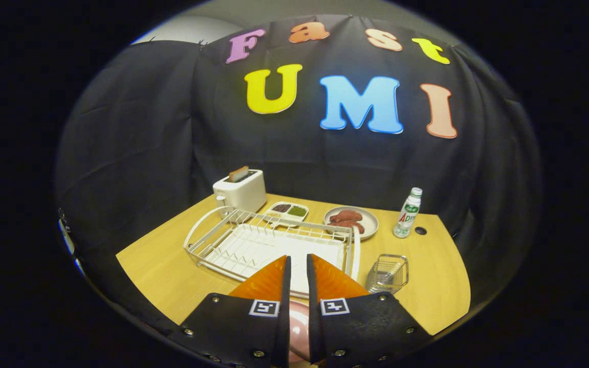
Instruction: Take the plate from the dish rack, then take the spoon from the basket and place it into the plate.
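Observation:
My gripper (298, 259) hangs high over the near edge of the table, its fingers a narrow gap apart. A pink plate (297, 322) shows edge-on in that gap near the finger bases, and the fingers are shut on its rim. Most of the plate is hidden behind the fingers. Just beyond the fingertips lies the white wire dish rack (253, 240), with no dishes in its slots. A small wire basket (387, 273) stands to the right of the rack; a dim metal shape (384, 280) lies in its bottom, too small to tell as the spoon.
Behind the rack stand a white toaster (241, 190) with a slice in it, a small two-part dish (288, 210) and a plate of red meat (352, 221). A green-labelled bottle (408, 213) stands back right. Bare wooden tabletop (427, 286) lies right of the basket.

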Available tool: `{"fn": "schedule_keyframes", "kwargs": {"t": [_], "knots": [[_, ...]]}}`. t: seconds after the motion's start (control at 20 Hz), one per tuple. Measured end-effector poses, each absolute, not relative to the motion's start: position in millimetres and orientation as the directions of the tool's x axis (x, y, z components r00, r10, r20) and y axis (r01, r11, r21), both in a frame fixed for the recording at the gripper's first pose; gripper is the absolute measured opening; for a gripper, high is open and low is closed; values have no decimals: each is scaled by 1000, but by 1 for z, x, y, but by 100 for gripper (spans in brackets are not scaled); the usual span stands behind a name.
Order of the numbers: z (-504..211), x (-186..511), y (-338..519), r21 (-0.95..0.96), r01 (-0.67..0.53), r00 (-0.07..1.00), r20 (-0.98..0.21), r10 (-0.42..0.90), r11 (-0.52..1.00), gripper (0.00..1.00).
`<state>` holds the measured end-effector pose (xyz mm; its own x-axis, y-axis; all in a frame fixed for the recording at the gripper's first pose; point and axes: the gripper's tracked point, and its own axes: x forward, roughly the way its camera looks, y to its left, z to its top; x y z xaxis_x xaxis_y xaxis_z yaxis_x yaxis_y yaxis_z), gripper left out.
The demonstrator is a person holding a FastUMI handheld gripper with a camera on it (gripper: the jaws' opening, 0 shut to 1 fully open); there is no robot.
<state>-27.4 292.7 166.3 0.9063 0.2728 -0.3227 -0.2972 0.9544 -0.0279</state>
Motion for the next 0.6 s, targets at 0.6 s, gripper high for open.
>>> {"fn": "schedule_keyframes", "kwargs": {"t": [0.6], "knots": [[276, -17, 172, -6, -118, 992, -39, 117, 993, 16]]}}
